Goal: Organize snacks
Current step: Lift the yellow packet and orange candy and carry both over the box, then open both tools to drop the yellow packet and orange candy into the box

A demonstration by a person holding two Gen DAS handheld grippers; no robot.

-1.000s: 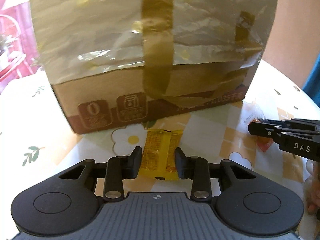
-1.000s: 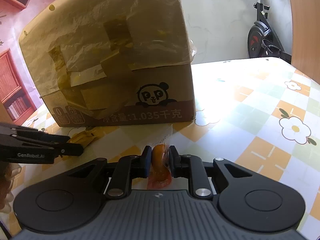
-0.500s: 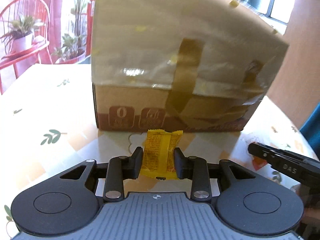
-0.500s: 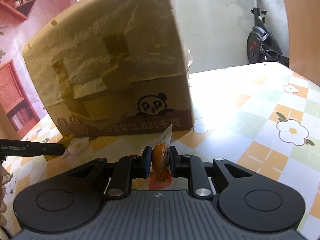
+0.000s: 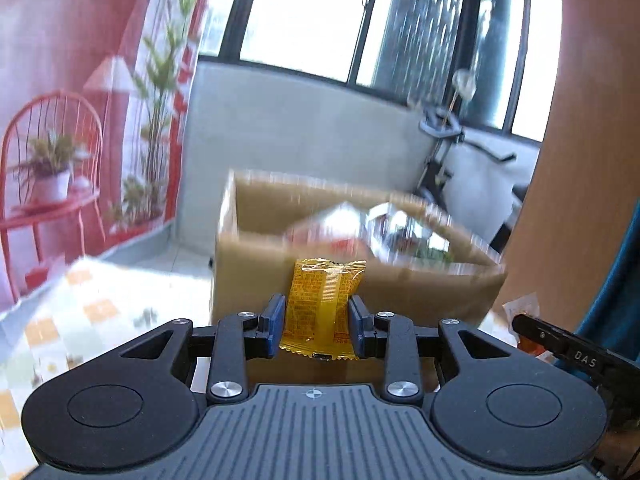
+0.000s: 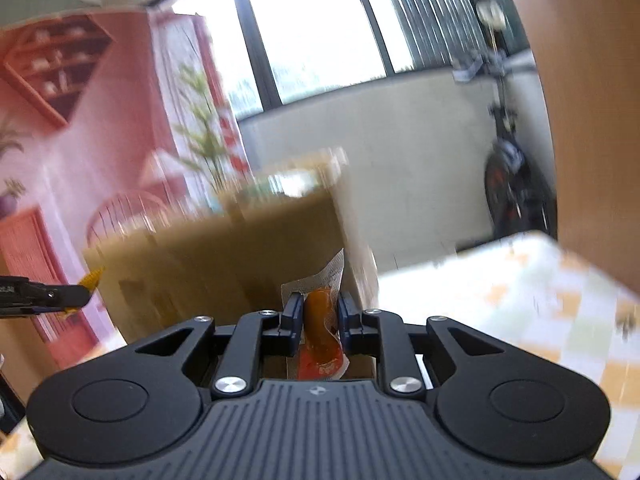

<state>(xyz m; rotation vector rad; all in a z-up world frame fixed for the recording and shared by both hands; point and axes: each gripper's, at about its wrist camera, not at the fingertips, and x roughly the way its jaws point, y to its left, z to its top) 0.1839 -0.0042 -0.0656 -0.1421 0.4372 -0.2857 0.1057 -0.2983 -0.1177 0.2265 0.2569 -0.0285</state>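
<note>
Cardboard makes up the biggest thing here: an open brown box (image 5: 352,280) standing on the table (image 5: 92,304), far of both grippers, its top rim blurred. In the left view something clear and shiny lies inside with red and green showing through, too smeared to name. The table carries a glossy cloth checked in orange, pale green and white. Behind it are a grey wall under dark-framed windows, a pink mural with a red chair (image 5: 48,160) on the left, and an exercise bike (image 6: 512,184) on the right.

The left gripper (image 5: 316,318) points slightly downward at the near face of the box, raised off the table. Its blue pads are clamped on the sides of a yellow packet (image 5: 322,308), a flat crinkled foil pillow with red print and a sealed top edge, held upright.

The right gripper (image 6: 318,314) sits likewise tilted a little down near the box's right corner. Its pads are pressed on an orange sachet (image 6: 320,328): a clear wrapper with a white torn-looking top and a rounded orange piece inside, standing upright between them.

Each gripper's black tip shows at the edge of the other's view, well apart.
</note>
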